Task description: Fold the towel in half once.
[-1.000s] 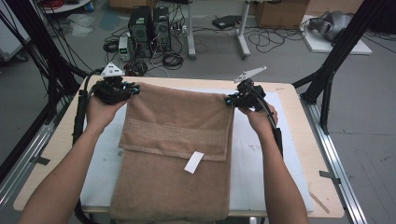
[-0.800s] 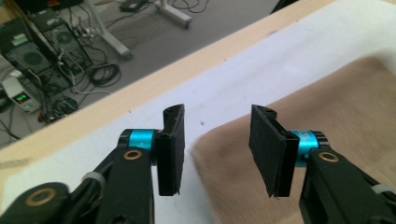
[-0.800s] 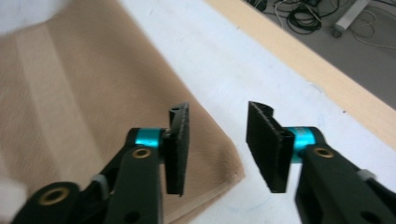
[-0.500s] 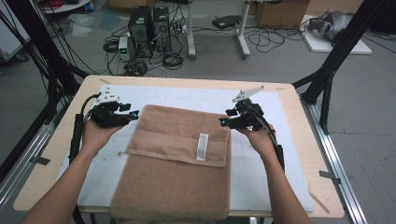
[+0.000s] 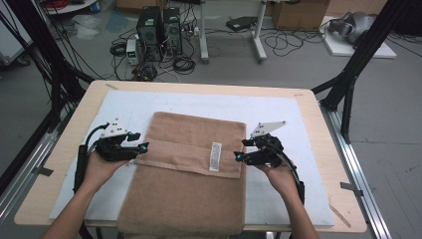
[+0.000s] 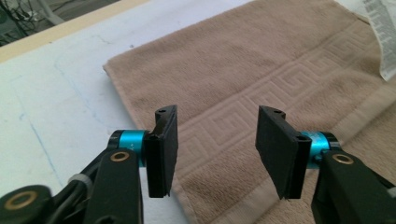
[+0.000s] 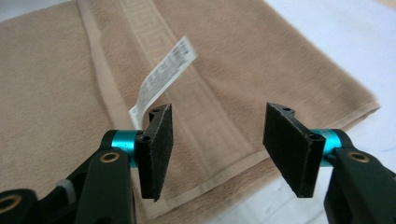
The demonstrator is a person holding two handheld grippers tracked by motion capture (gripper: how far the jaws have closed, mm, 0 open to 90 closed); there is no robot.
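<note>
A tan towel [image 5: 189, 194] lies folded on the white mat [image 5: 278, 114], its top layer ending in a banded hem across the middle with a white label [image 5: 215, 156] on it. My left gripper [image 5: 142, 147] sits at the left end of that hem and my right gripper [image 5: 239, 157] at the right end. The jaws of both have just been opening, and their pads press on nothing. In the left gripper view the left gripper [image 6: 217, 149] hovers over the towel [image 6: 261, 60] corner. In the right gripper view the right gripper [image 7: 217, 149] stands above the towel [image 7: 46, 93] hem beside the label [image 7: 163, 74].
The mat covers a wooden table [image 5: 64, 149] with bare margins left and right. Black frame poles [image 5: 358, 64] rise at both far corners. Computer boxes [image 5: 159, 30] and tangled cables sit on the floor beyond the far edge.
Both grippers came toward the person and down, drawing the towel's far edge over onto the near part. Their jaws opened and let the edge go, which now lies flat.
</note>
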